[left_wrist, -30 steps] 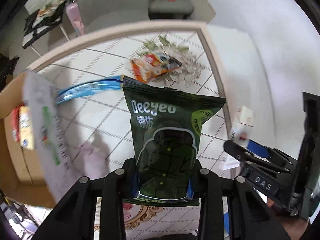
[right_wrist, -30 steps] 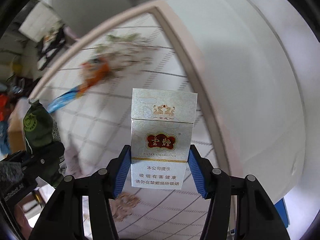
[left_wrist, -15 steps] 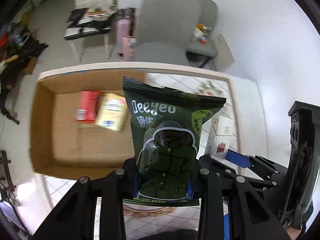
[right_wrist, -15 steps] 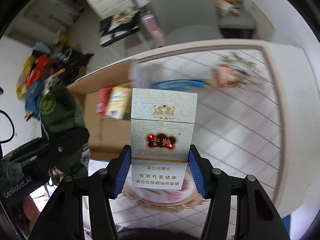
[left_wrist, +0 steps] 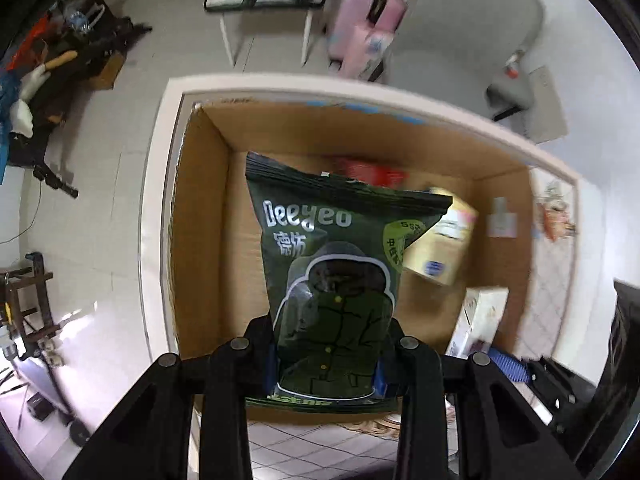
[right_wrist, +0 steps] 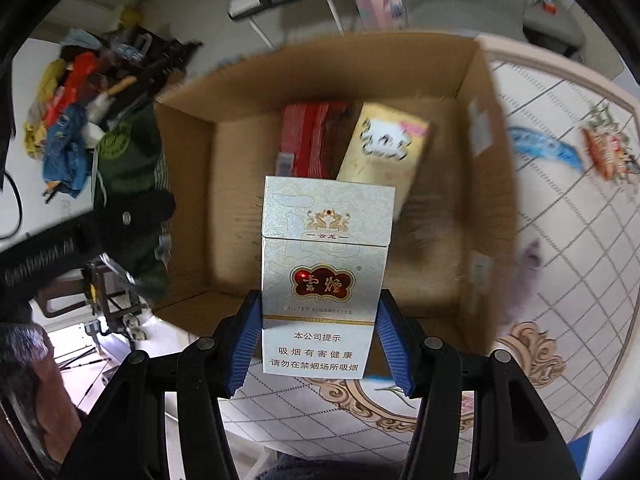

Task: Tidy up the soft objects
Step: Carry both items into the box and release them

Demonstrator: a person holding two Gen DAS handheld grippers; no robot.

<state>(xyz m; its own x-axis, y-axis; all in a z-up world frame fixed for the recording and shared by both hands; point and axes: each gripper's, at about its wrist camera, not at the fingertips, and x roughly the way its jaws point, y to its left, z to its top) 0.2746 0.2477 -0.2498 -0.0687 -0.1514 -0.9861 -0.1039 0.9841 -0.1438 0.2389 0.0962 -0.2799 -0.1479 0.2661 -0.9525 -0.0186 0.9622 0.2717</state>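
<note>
The left gripper pinches a green snack bag; the right gripper clamps a white cigarette pack. Both now hang over the cardboard box – 1 second ago they faced the table's far edge. Inside: 2 packs – red, yellow.

"Deeyeo" on green pouch
</note>
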